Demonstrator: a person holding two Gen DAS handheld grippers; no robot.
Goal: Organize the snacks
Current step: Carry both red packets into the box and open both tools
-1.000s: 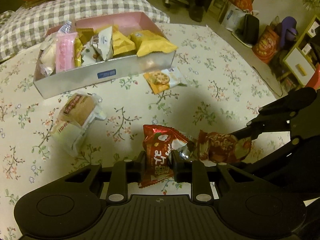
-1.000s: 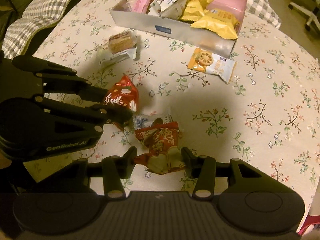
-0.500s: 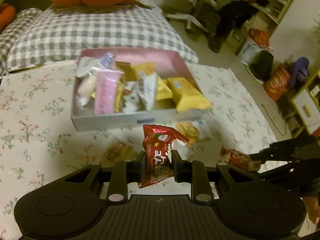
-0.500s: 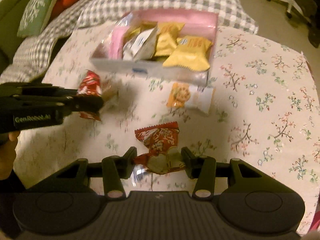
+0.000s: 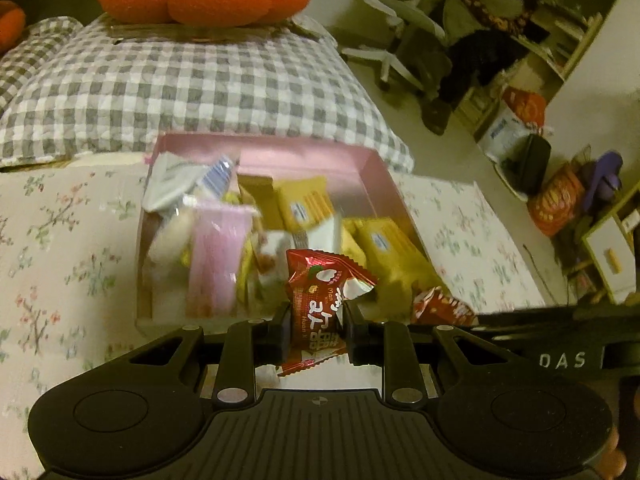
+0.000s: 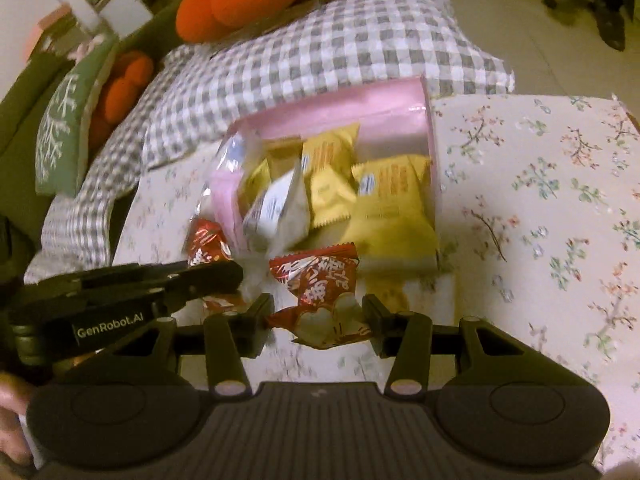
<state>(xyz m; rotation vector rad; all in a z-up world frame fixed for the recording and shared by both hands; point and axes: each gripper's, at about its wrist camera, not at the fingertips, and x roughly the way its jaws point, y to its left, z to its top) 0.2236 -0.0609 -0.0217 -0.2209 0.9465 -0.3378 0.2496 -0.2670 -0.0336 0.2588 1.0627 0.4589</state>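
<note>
Floral tablecloth (image 6: 560, 200), checked cushion behind | left gripper (image 5: 314, 326) clamped on a red snack packet (image 5: 324, 300), right gripper (image 6: 318, 314) pinching another red packet (image 6: 320, 292) | both hanging near the pink box (image 5: 376, 168) | tip: get fully past the rim before letting go, aim for gaps between yellow packets (image 6: 384, 208)

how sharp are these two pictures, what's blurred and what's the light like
Left wrist view: the red packet in the tool is crisp, the pink box behind is motion-smeared; right wrist view: tablecloth and box snacks are soft; both dim, yellowish, fisheye-bent.
</note>
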